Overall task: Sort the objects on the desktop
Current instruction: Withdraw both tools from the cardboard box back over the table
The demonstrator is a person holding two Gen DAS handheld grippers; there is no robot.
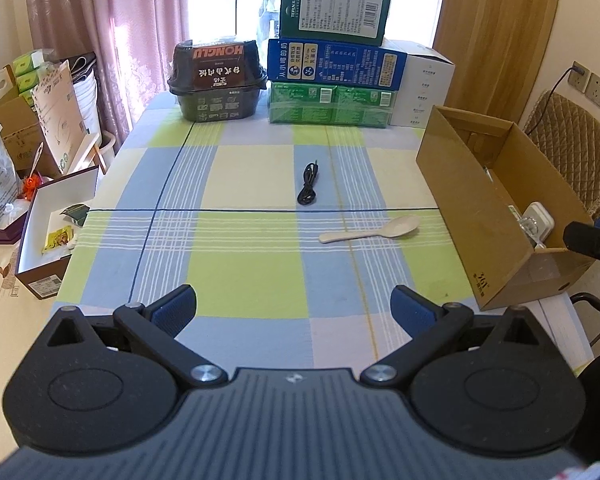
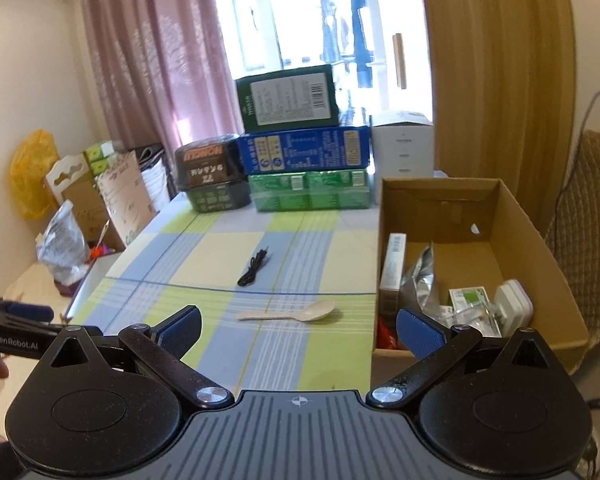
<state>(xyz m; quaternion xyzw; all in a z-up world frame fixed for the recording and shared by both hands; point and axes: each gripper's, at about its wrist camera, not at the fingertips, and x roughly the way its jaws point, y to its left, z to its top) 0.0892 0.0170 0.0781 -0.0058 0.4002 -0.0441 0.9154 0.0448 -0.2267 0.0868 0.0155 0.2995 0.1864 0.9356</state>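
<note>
Checked table (image 1: 260,264) held spoon (image 1: 370,230) and cable (image 1: 309,184); both tongs (image 1: 294,308) (image 2: 298,328) wide, empty. I judged spoon next, into box (image 2: 540,280).

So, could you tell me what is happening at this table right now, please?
A person is sorting desktop clutter with a pair of handheld tongs. Both the left tongs and the right tongs are open and hold nothing. A black cable and a pale spoon lie loose on the checked tablecloth. The cardboard box on the right already holds packets and a white adapter.
</note>
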